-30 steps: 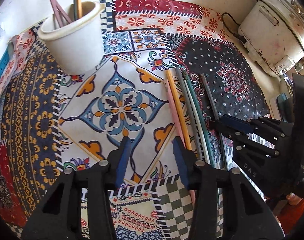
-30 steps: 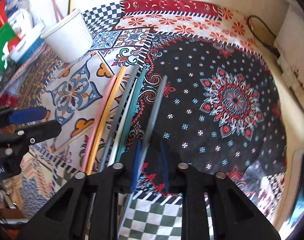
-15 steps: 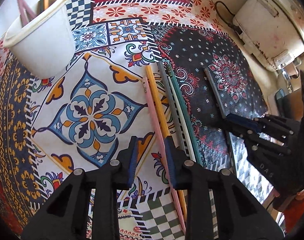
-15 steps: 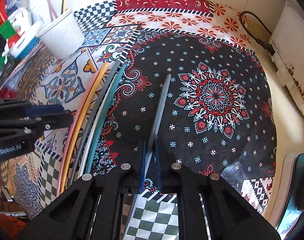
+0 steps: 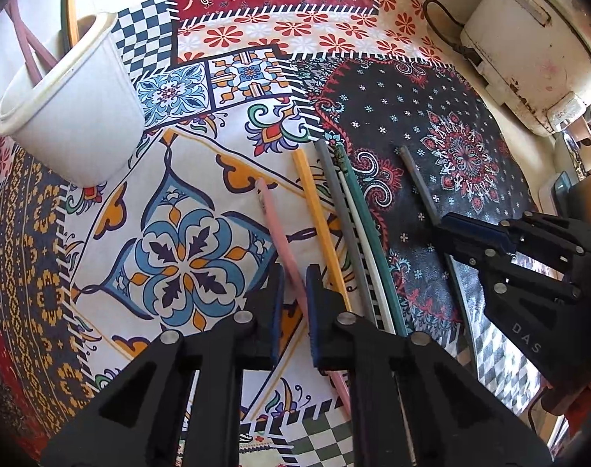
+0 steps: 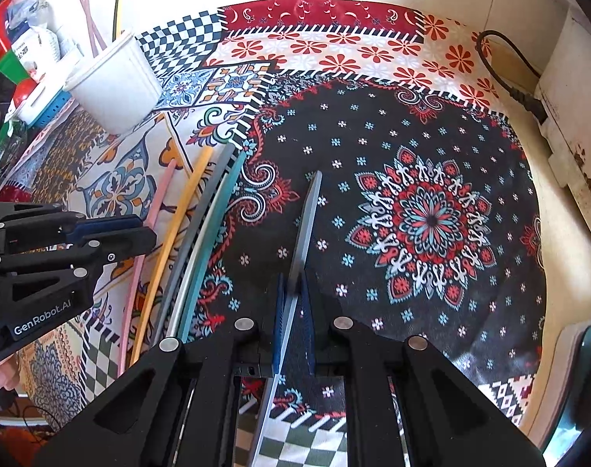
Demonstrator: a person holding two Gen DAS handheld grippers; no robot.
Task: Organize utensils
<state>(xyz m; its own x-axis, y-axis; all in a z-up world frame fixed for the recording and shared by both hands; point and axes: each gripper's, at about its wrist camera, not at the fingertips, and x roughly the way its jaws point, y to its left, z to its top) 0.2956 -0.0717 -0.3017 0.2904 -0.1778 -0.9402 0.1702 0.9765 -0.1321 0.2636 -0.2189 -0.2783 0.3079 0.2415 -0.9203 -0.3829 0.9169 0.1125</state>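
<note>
— Left gripper (image 5: 293, 284) first: what's it doing?

— Its jaws are closing around the pink chopstick (image 5: 280, 237), which runs between the pads at the lower middle of the left wrist view; I can't tell whether they press on it yet.

— And the other one?

— Right gripper (image 6: 293, 292) is pinched tight on the grey chopstick (image 6: 305, 225), whose far end slants up over the dark part of the tablecloth (image 6: 431, 124), apart from the rest.

— How much is sorted?

— Little, I'd judge. The white cup (image 5: 73, 116) at the upper left of the left wrist view already holds a few sticks. Lying flat on the cloth are a yellow chopstick (image 5: 319, 218), a second grey chopstick (image 5: 340, 210), a white chopstick (image 5: 357, 225) and a green chopstick (image 5: 363, 210), side by side just right of the pink one.

— So what's left?

— Six to go, counting the two in hand. The cup stands well away, up and left of both grippers.
</note>
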